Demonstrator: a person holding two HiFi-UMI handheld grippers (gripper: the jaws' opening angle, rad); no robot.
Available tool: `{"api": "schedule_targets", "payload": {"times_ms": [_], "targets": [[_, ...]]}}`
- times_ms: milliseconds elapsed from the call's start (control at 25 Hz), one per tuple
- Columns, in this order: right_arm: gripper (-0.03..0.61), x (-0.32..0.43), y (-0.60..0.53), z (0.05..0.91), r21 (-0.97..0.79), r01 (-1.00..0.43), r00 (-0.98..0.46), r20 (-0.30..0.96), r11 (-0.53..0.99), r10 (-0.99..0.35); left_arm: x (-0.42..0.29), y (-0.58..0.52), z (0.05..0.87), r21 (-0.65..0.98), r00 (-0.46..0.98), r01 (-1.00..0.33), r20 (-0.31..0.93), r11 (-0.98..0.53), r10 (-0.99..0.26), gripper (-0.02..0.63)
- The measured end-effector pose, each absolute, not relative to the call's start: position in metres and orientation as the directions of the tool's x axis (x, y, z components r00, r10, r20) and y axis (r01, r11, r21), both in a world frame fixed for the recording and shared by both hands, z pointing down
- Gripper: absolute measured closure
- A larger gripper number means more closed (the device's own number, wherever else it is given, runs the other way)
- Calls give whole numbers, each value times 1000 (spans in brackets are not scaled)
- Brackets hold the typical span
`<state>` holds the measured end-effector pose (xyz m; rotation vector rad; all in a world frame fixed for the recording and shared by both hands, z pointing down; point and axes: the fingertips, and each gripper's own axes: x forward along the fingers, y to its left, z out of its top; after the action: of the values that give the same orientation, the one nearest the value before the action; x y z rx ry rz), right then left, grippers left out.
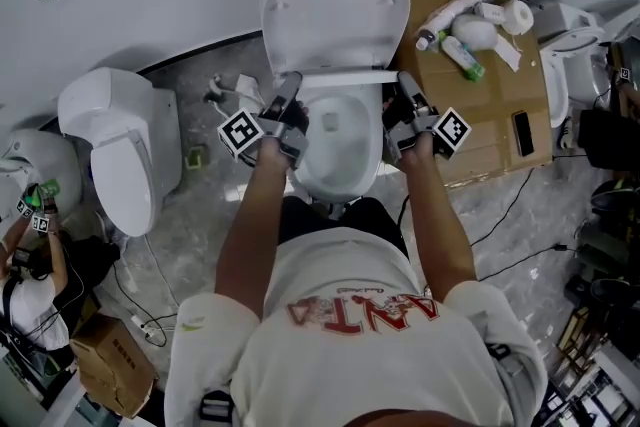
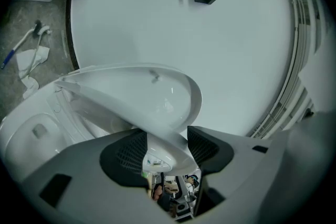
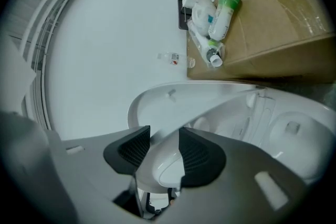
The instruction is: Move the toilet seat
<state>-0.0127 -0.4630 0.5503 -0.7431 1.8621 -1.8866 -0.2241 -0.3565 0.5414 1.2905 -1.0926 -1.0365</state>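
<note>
L hand-held gripper (image 2: 167,152) & R hand-held gripper (image 3: 164,150) apparently pinch raised toilet seat (image 1: 335,15).

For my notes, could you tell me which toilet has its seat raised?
The middle toilet, before the person: its toilet seat stands raised; the left toilet is closed.

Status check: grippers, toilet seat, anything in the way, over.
Both clamped on seat rim: left gripper, right gripper, one each side. Seat tilted up off bowl. Box with bottles right of bowl, apart from seat.
</note>
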Motion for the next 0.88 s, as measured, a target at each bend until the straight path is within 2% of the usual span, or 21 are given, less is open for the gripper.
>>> {"api": "schedule_targets", "payload": {"times_ms": [440, 880], "targets": [[410, -31, -504, 546, -994, -92, -743, 107, -57, -661, -241, -393, 536, 1000, 226, 11, 4, 6, -974, 387], [407, -53, -547, 546, -994, -94, -728, 108, -58, -677, -261, -431, 533, 999, 239, -28, -11, -18, -971, 387]]}}
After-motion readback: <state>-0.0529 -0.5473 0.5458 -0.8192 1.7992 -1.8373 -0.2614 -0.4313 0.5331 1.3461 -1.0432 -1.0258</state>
